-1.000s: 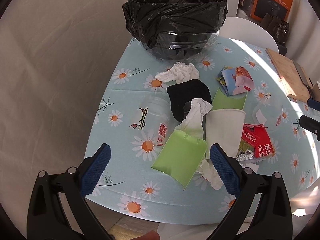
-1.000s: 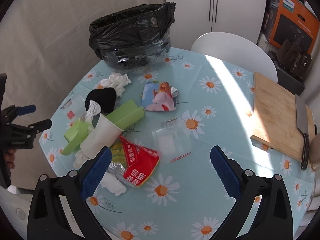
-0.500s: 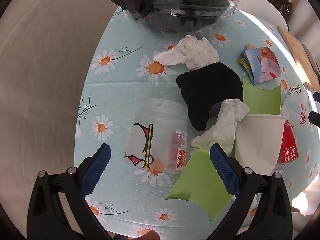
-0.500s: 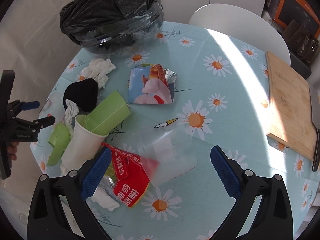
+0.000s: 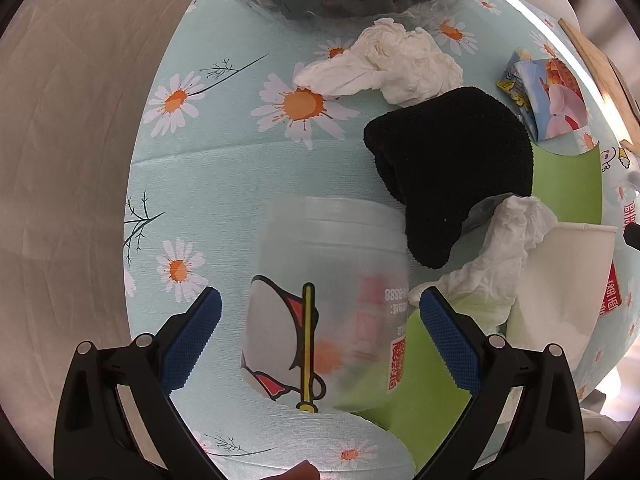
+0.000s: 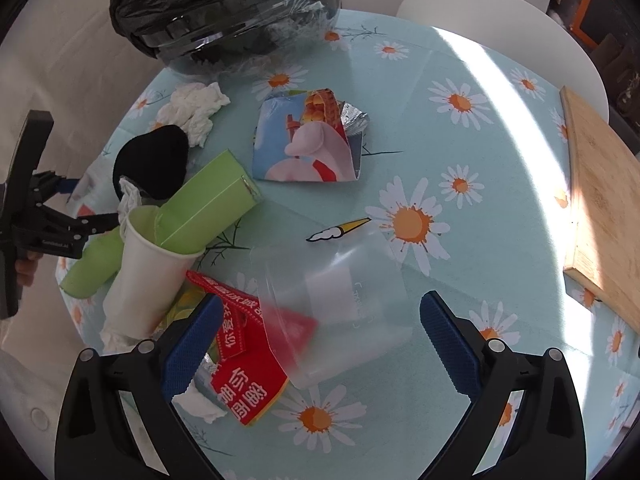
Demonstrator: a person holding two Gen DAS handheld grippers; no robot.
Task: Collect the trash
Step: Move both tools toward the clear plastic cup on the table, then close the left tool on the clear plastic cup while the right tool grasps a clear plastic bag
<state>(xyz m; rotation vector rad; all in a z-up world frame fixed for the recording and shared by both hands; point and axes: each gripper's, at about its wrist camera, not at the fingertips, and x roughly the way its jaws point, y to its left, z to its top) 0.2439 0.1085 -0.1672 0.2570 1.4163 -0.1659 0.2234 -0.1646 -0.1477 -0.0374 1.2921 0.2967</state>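
Note:
My left gripper [image 5: 318, 330] is open, its blue pads on either side of a clear plastic cup with a printed label [image 5: 328, 300] lying on the daisy tablecloth. My right gripper [image 6: 320, 334] is open around another clear plastic cup [image 6: 340, 300] lying on its side. Trash lies between them: a white paper cup [image 6: 148, 276] holding a green carton [image 6: 208, 208], a red wrapper [image 6: 244, 364], a black cloth [image 5: 452, 168], crumpled tissues [image 5: 396, 60] and a colourful snack bag [image 6: 308, 140]. The bin with a black bag [image 6: 224, 12] stands at the table's far edge.
A wooden cutting board [image 6: 600, 200] lies at the right edge of the round table [image 6: 480, 160]. A white chair [image 6: 500, 20] stands behind the table. The left gripper's body [image 6: 32, 216] shows at the left in the right wrist view.
Both grippers have moved forward and down. The left one now straddles the labelled clear cup, the right one straddles the other clear cup. Both stay open.

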